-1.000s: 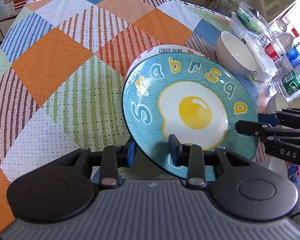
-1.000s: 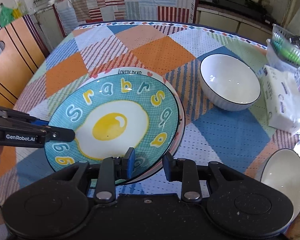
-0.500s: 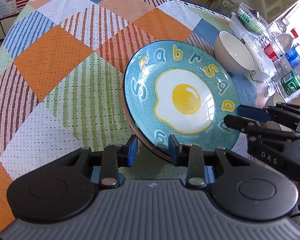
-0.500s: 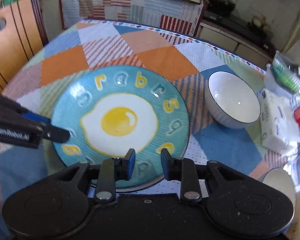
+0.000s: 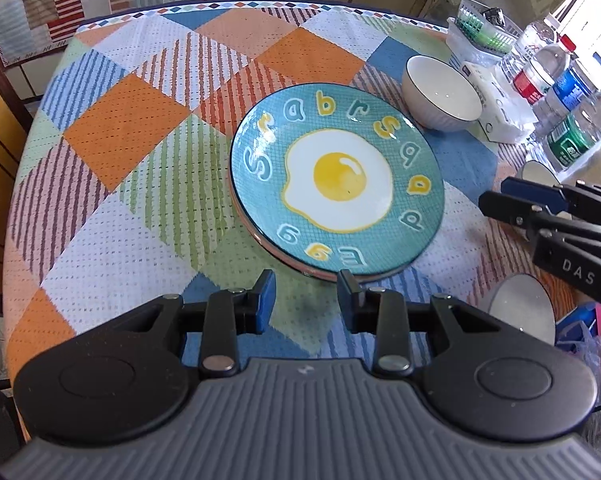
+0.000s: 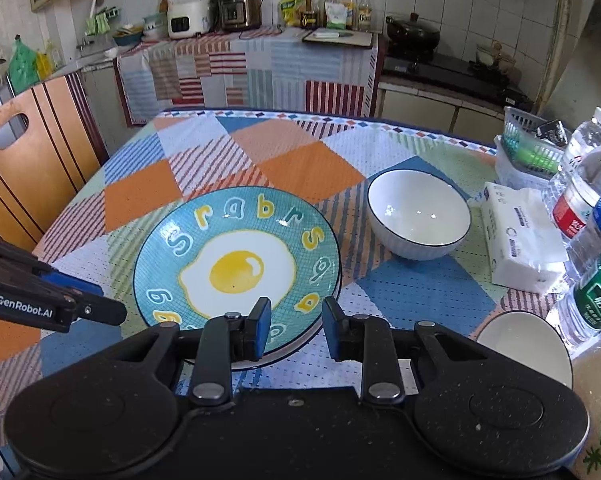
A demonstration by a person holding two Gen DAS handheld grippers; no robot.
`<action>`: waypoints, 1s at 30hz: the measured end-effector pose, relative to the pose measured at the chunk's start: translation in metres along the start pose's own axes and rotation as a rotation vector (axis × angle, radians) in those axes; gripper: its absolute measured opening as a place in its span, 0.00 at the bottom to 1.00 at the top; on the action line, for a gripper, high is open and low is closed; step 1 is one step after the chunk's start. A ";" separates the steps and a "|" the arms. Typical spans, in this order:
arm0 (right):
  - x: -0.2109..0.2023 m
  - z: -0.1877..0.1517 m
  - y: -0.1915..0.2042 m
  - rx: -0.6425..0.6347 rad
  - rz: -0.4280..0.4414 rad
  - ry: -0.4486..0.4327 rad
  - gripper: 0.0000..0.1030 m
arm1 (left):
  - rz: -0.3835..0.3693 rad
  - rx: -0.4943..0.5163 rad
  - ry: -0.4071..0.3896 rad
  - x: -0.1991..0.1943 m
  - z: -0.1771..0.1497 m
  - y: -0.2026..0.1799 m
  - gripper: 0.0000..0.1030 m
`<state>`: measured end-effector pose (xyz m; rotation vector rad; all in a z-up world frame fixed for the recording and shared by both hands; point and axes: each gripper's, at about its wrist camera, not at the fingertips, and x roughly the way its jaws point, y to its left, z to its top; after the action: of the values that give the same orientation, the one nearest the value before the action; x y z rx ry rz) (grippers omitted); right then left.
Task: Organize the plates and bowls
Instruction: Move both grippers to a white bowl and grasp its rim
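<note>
The egg plate (image 5: 336,184) lies flat on the checked tablecloth (image 5: 148,132), on top of another plate whose reddish rim (image 5: 296,266) shows just under its near edge. So the plates look already stacked, and this part of the task seems done.

Neither claw holds anything. The left gripper (image 5: 306,300) hangs just before the near edge of the stack with its jaws apart and only cloth between them. The right gripper (image 6: 292,328) is over the near rim of the plate, also with a gap between its jaws, and I see no pad pressing on the rim — it is released.

What remains, in my judgement, is the bowls. One white bowl (image 6: 418,214) stands upright beside the stack, near but not touching it. A second bowl (image 6: 524,344) sits at the table corner toward the bottles (image 6: 584,188). In the left wrist view a further rim (image 5: 538,170) shows behind the right gripper — I cannot tell if it is a third bowl. None of them is nested yet, so they probably must be gathered into one pile beside the plates.

A tissue pack (image 6: 516,236) lies between the first bowl and the bottles.
</note>
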<state>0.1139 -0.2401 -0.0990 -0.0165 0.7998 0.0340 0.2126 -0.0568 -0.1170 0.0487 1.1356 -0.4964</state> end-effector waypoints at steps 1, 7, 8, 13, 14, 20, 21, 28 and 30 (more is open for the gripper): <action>-0.004 0.000 -0.001 0.004 0.007 -0.007 0.31 | 0.007 0.001 -0.002 -0.006 -0.004 -0.003 0.31; -0.035 0.000 -0.004 -0.007 0.046 -0.044 0.36 | 0.065 0.023 -0.010 -0.039 -0.021 -0.024 0.31; -0.041 0.000 -0.004 -0.010 0.051 -0.048 0.37 | 0.074 0.030 -0.017 -0.045 -0.023 -0.027 0.31; -0.073 -0.005 -0.010 -0.036 0.082 -0.081 0.46 | 0.122 0.068 -0.033 -0.069 -0.031 -0.049 0.33; -0.081 -0.007 -0.012 -0.046 0.086 -0.087 0.47 | 0.129 0.080 -0.034 -0.073 -0.032 -0.054 0.35; -0.115 -0.022 -0.021 -0.107 0.087 -0.106 0.62 | 0.145 0.133 -0.044 -0.089 -0.043 -0.083 0.40; -0.119 -0.025 -0.023 -0.111 0.087 -0.106 0.66 | 0.145 0.142 -0.042 -0.090 -0.045 -0.088 0.40; -0.141 -0.056 -0.035 -0.128 0.096 -0.098 0.77 | 0.093 0.164 -0.040 -0.095 -0.056 -0.112 0.48; -0.145 -0.067 -0.038 -0.140 0.101 -0.109 0.88 | 0.086 0.166 -0.041 -0.094 -0.060 -0.117 0.51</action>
<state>-0.0335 -0.2833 -0.0413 -0.1056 0.6875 0.1849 0.0833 -0.1109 -0.0355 0.2294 1.0459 -0.5122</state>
